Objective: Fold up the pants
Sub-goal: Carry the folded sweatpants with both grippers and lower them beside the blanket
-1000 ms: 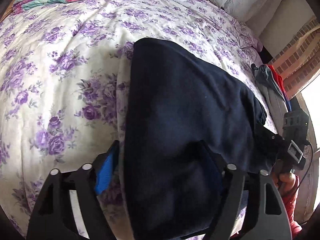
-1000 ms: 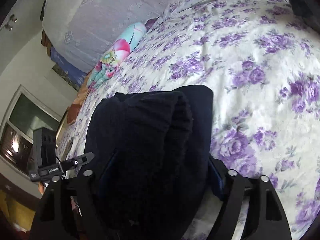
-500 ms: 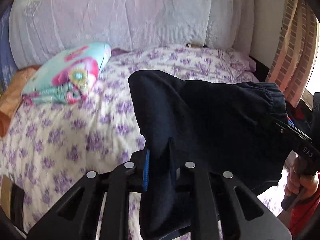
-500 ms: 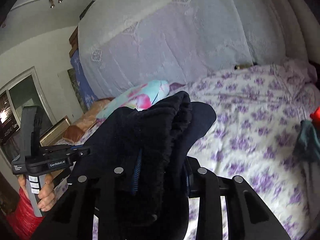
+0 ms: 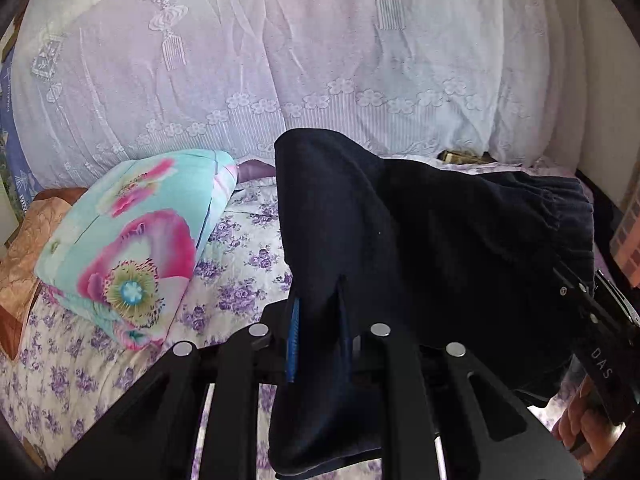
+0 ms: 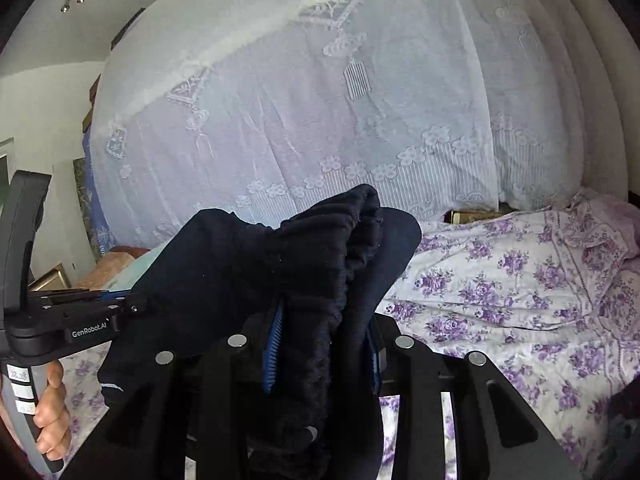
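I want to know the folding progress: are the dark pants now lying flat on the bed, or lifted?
Lifted. The dark pants hang between the left gripper and right gripper, both shut on them, above the flowered bedsheet.

soft daylight, perhaps from the right; sharp centre, fisheye bending and dark vignette at edges.

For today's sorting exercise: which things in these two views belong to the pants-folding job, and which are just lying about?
Belongs to the job:
- dark pants, held up off the bed
- left gripper, shut on the pants
- right gripper, shut on the pants

Just lying about:
- flowered pillow
- purple-flowered bedsheet
- white lace curtain
- orange cushion
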`<state>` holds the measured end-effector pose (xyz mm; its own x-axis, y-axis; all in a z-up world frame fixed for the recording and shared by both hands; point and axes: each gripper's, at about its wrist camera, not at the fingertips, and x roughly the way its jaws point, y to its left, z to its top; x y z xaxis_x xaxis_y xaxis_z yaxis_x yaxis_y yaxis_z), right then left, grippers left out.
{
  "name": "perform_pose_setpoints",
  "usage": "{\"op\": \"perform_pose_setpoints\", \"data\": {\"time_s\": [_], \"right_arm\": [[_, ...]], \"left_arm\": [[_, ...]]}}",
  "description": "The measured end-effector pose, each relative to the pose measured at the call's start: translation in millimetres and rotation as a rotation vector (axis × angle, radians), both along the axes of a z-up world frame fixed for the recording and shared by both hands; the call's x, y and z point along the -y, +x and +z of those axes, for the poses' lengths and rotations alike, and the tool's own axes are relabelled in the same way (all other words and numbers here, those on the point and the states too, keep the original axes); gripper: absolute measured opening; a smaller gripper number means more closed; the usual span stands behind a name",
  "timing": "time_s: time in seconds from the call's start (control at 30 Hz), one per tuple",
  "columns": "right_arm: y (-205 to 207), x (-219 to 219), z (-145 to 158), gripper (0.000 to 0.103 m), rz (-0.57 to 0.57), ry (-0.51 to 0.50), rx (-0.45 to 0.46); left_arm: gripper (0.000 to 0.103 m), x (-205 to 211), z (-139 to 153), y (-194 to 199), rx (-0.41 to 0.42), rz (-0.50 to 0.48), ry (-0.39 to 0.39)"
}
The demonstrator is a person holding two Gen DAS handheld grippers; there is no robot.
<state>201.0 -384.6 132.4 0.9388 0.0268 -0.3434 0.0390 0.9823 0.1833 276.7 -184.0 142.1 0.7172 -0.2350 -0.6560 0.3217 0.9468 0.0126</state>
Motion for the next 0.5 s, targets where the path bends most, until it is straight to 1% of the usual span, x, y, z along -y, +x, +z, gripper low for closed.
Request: {"op": "perform_pose_setpoints", "data": {"time_s": [0.1,0.13,0.17,0.2,0.23,0.27,0.3,0.33,0.37,0.4,0.43,0.47,0.5], "right_arm": [[56,15,-56,0.034,-0.007,0.055,-0.071],[72,17,-80,0.034,-0.009,0.057,-0.101],[88,19,-103,0.035,-0.015,0.053,-0.134],[101,20,-126,0.040,-0.034,0.038,-0.171],[110,20,-150,0.044,-0.081,-0.003,-0.216],[122,31,-166,0.051,-0.093,0.060,-0.329],[117,41,-168,0.059,-0.089,0.136,-0.300],[111,47,-168,0.063,-0.089,0.158,-0.274],[107,49,-169,0.066,-0.100,0.141,-0.280],[101,49,-169,0.066,-0.119,0.122,-0.276],[93,46,-166,0.066,-0.138,0.108,-0.252],[81,39,-161,0.063,-0.154,0.085,-0.217],[69,29,-155,0.060,-0.170,0.038,-0.184]], "left_arm": [[0.015,8,-53,54,-0.068,0.019,0.006],[0.015,9,-77,71,-0.094,0.026,0.012],[0.015,10,-103,87,-0.121,0.033,0.026],[0.016,9,-129,98,-0.150,0.044,0.043],[0.017,9,-156,108,-0.168,0.067,0.078],[0.029,7,-180,111,-0.156,0.089,0.116],[0.040,4,-194,105,-0.085,0.096,0.125],[0.045,1,-195,97,-0.031,0.112,0.125],[0.047,1,-190,94,-0.026,0.113,0.136],[0.049,-1,-186,92,-0.022,0.106,0.133],[0.049,-6,-181,87,-0.010,0.120,0.122],[0.048,-13,-175,80,-0.003,0.137,0.100],[0.047,-20,-169,73,-0.002,0.133,0.071]]}}
